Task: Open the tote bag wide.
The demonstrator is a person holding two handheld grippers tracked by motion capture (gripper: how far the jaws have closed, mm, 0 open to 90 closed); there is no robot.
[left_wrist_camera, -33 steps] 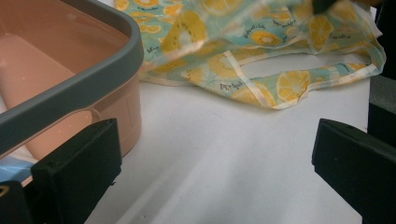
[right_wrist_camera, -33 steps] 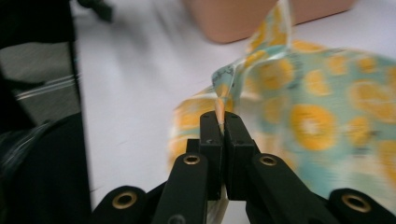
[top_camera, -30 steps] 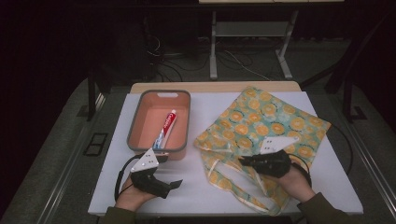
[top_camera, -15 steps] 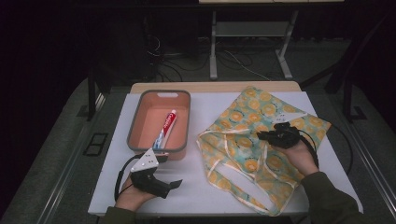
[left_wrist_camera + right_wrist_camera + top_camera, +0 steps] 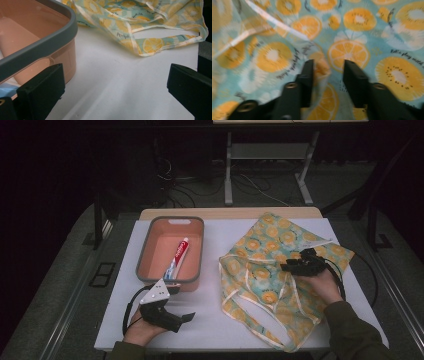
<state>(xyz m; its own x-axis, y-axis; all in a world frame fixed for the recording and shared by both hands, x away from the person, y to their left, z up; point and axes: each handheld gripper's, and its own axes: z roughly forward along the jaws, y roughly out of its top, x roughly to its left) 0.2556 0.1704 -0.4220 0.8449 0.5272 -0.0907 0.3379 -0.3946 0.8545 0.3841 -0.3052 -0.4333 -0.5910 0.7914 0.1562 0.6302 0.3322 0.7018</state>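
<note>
A citrus-print tote bag (image 5: 260, 250) lies rumpled on the right half of the white table (image 5: 220, 320). My right gripper (image 5: 287, 266) rests on it, pointing left. In the right gripper view its jaws stand narrowly apart, open (image 5: 328, 61), with a small pucker of the bag's fabric (image 5: 392, 30) against one jaw. My left gripper (image 5: 182, 302) sits at the front left, held low, its jaws wide open (image 5: 112, 75) over bare table. It is just in front of a salmon bin with a grey rim (image 5: 145, 250), which holds a toothpaste tube (image 5: 178, 256).
The bin's corner (image 5: 50, 37) is close beside one left jaw. The bag's strap and edge (image 5: 140, 15) lie ahead of the left gripper across open white table. Table legs and cables stand on the dark floor beyond the far edge.
The right gripper moved from the bag's front part away from me toward its middle, and the bag bunched and spread differently. Over the last half second it held its place. The left gripper stayed still.
</note>
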